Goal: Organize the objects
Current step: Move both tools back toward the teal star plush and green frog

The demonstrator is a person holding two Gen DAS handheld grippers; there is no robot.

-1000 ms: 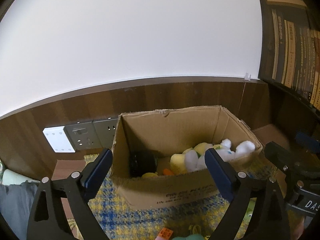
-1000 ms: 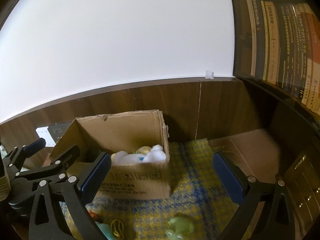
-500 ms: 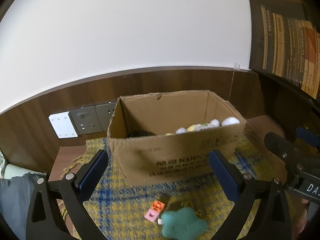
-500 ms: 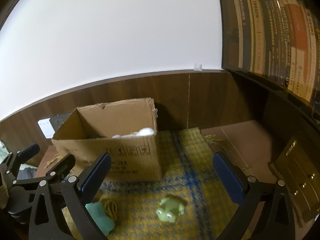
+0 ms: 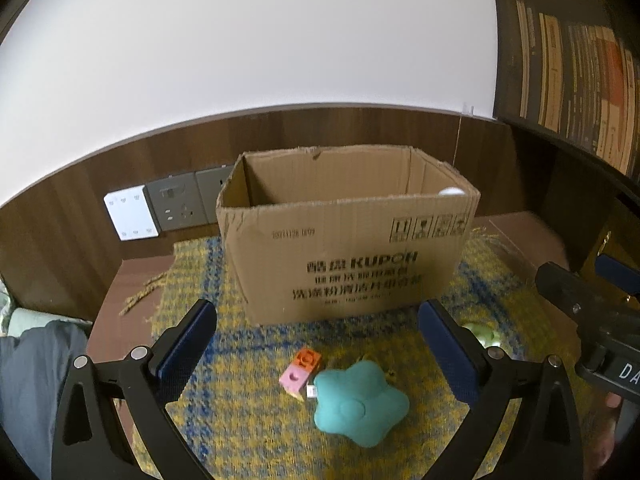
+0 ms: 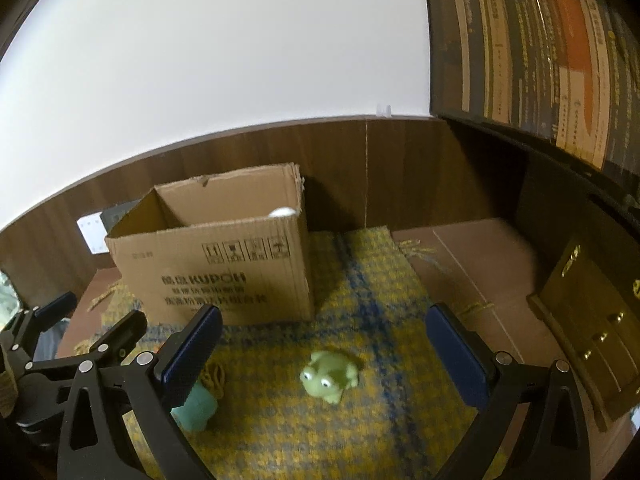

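Observation:
An open cardboard box (image 5: 348, 256) (image 6: 224, 272) stands on a yellow and blue woven mat (image 5: 248, 404) (image 6: 360, 420); a bit of white plush (image 5: 451, 191) peeks over its right rim. In front of it lie a teal star-shaped cushion (image 5: 358, 402) (image 6: 196, 406), a pink and orange block (image 5: 301, 368) and a green frog toy (image 6: 330, 374) (image 5: 482, 334). My left gripper (image 5: 318, 342) stands open just above the block and cushion, holding nothing. My right gripper (image 6: 324, 346) is open too, with the frog lying on the mat between and below its fingers.
Wall sockets (image 5: 176, 204) sit in the wood panel behind the box. A bookshelf (image 5: 576, 60) rises at the right, and a dark wooden cabinet with brass knobs (image 6: 592, 332) stands at the far right. A coil of yellow cord (image 6: 212, 376) lies by the cushion. Grey fabric (image 5: 28, 384) shows at the left edge.
Both grippers have pulled back from over the box and sunk lower. The box's inside has dropped from sight, and the cushion, block and frog have come into view.

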